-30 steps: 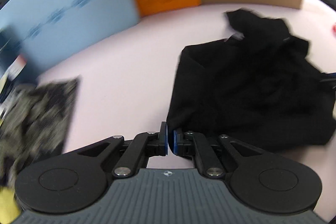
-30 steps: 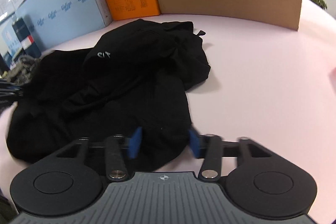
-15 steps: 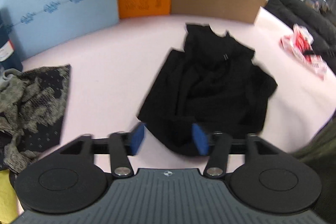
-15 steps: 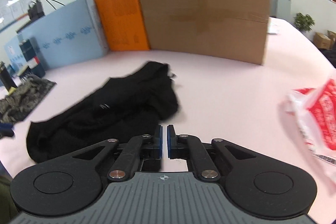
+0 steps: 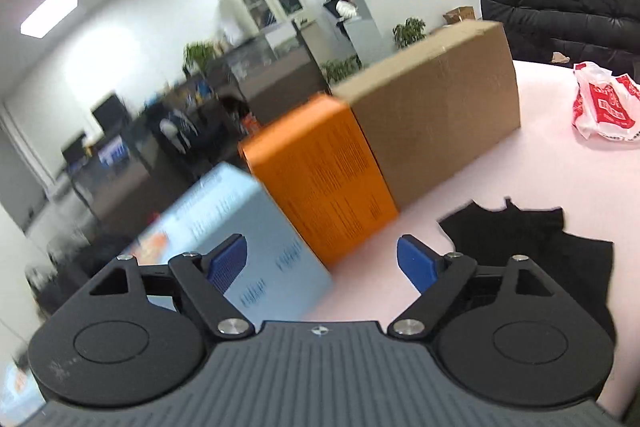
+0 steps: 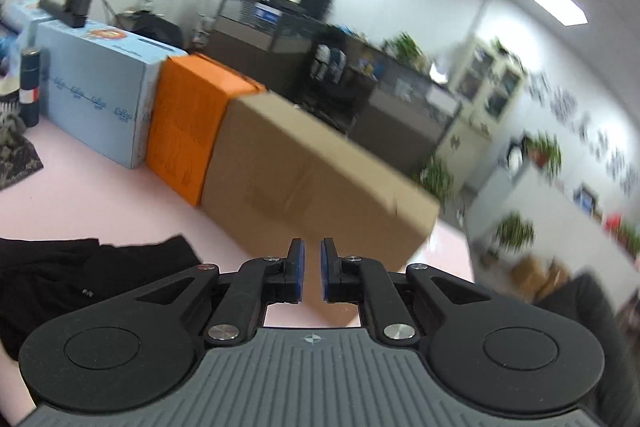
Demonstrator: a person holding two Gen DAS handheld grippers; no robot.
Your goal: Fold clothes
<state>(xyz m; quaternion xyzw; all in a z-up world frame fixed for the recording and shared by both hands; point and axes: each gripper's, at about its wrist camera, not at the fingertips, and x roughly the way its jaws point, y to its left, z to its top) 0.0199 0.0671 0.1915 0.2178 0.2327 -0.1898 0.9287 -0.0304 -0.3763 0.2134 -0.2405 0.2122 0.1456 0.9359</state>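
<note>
The left hand-held gripper (image 5: 322,261) is raised above the pink bench (image 5: 540,163), its blue pads spread wide with nothing between them. The right hand-held gripper (image 6: 312,269) is also lifted and holds nothing, with only a narrow gap between its pads. The black garment (image 5: 532,247) lies bunched on the bench, near the orange box (image 5: 320,179) and the brown cardboard box (image 5: 436,123).

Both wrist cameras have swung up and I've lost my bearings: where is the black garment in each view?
Left wrist: black garment lies low on the right, behind the left gripper's right finger.
Right wrist: it lies at the lower left edge, left of the right gripper.
Shared landmark: the orange box, standing between the blue and brown cartons.
</note>
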